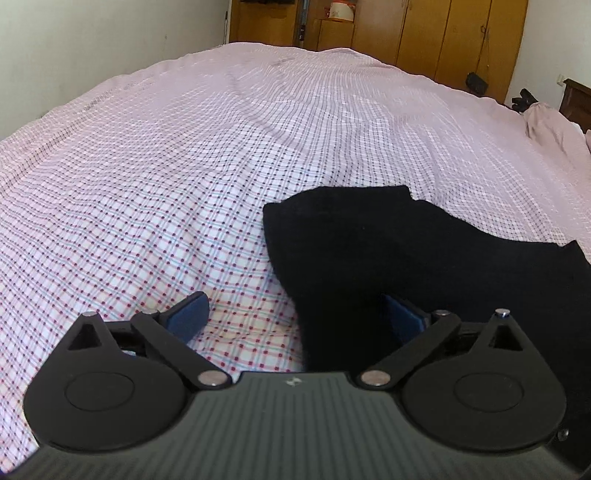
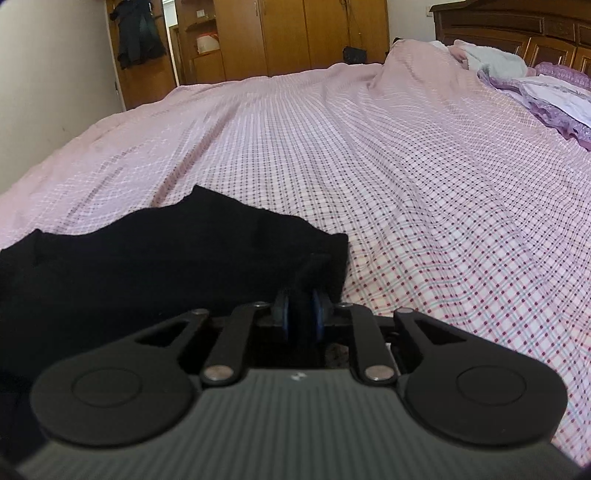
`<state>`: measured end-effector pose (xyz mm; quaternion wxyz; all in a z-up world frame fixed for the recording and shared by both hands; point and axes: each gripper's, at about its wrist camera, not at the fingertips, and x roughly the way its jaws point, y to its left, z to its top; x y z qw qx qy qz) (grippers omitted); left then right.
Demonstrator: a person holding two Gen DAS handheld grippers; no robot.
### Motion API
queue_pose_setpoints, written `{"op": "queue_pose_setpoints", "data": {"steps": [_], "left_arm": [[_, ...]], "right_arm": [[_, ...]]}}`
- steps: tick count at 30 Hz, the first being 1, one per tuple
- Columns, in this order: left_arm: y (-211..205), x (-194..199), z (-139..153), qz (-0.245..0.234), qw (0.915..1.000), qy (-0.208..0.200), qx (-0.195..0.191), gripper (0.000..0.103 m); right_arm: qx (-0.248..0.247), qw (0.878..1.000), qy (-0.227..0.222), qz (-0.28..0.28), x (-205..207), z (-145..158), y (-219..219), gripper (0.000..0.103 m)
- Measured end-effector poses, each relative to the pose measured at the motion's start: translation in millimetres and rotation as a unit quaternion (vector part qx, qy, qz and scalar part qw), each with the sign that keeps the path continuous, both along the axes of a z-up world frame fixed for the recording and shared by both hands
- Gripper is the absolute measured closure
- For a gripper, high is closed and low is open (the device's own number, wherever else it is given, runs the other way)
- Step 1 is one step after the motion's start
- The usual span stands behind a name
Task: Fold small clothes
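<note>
A small black garment [image 1: 388, 251] lies on the pink checked bedsheet [image 1: 184, 166]. In the left wrist view my left gripper [image 1: 295, 314] is open, its blue pads wide apart; the garment's left edge lies between the fingers, with the right pad [image 1: 402, 314] over the cloth. In the right wrist view the garment [image 2: 166, 266] fills the left side. My right gripper [image 2: 303, 314] is shut on the garment's right edge, with black cloth pinched between the blue pads.
The bedsheet [image 2: 424, 166] spreads far ahead and to both sides. Pillows and purple bedding [image 2: 546, 88] lie by the wooden headboard [image 2: 517, 26] at the right. Wooden wardrobes [image 1: 443, 33] stand beyond the bed. A white wall [image 1: 92, 44] runs along the left.
</note>
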<state>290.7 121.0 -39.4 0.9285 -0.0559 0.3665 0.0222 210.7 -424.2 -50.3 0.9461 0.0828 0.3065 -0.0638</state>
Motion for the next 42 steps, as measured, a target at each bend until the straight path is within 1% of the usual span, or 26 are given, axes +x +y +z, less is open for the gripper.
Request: {"op": "queue_pose_setpoints", "data": {"steps": [1, 2, 3, 5, 7, 11, 16, 17, 18, 20, 29, 33, 36, 39, 42], "left_arm": [[-0.8, 0.6, 0.3, -0.001, 1.0000, 0.001, -0.001, 0.001], [0.1, -3.2, 3.7, -0.004, 1.0000, 0.003, -0.006, 0.001], [1.7, -10.4, 8.1, -0.005, 0.9999, 0.004, -0.010, 0.001], [5.9, -31.0, 19.0, -0.011, 0.9998, 0.007, -0.016, 0.001], [9.3, -48.8, 25.6, -0.014, 0.9998, 0.003, -0.016, 0.001], [14.7, -87.9, 35.7, -0.012, 0.9999, -0.006, -0.002, 0.001], [24.9, -130.3, 36.4, -0.005, 0.9993, 0.013, -0.034, 0.001], [25.3, -139.0, 36.5, -0.005, 0.9992, 0.018, -0.035, 0.001], [26.0, -147.0, 37.1, -0.006, 0.9992, 0.021, -0.035, 0.001], [24.9, -164.3, 38.3, -0.015, 0.9990, 0.025, -0.034, 0.001], [18.7, -239.9, 42.3, -0.051, 0.9981, 0.026, -0.025, 0.001], [17.1, -263.4, 39.2, -0.064, 0.9971, 0.030, -0.027, 0.001], [14.1, -284.3, 38.4, -0.079, 0.9966, 0.016, -0.017, 0.001], [11.9, -304.3, 36.6, -0.087, 0.9962, 0.000, -0.004, 0.001], [11.8, -319.8, 30.7, -0.096, 0.9954, 0.003, -0.005, 0.001]], "right_arm": [[0.002, 1.000, 0.000, 0.000, -1.5, 2.1, -0.8, 0.085], [0.003, 1.000, -0.001, -0.001, -3.9, 4.8, -1.6, 0.081], [0.005, 1.000, -0.002, -0.002, -7.4, 8.5, -2.9, 0.077], [0.013, 1.000, -0.005, 0.003, -20.0, 16.4, -4.4, 0.073], [0.024, 1.000, -0.007, 0.015, -34.1, 22.0, -5.2, 0.073], [0.034, 0.999, -0.007, 0.036, -66.4, 31.6, -1.6, 0.073], [0.066, 0.996, 0.003, 0.065, -107.2, 36.8, 6.1, 0.070], [0.068, 0.995, 0.003, 0.071, -114.9, 38.1, 8.0, 0.067], [0.068, 0.995, 0.003, 0.076, -122.5, 39.2, 9.9, 0.061], [0.065, 0.994, -0.002, 0.084, -139.7, 42.0, 13.6, 0.055], [0.060, 0.993, 0.010, 0.097, -195.4, 45.8, 27.0, 0.055], [0.069, 0.993, 0.010, 0.093, -218.0, 43.8, 29.9, 0.055], [0.074, 0.992, 0.009, 0.099, -235.0, 42.0, 33.7, 0.055], [0.071, 0.993, 0.010, 0.089, -250.8, 37.8, 35.2, 0.055], [0.074, 0.994, 0.021, 0.072, -263.2, 32.1, 32.4, 0.055]]}}
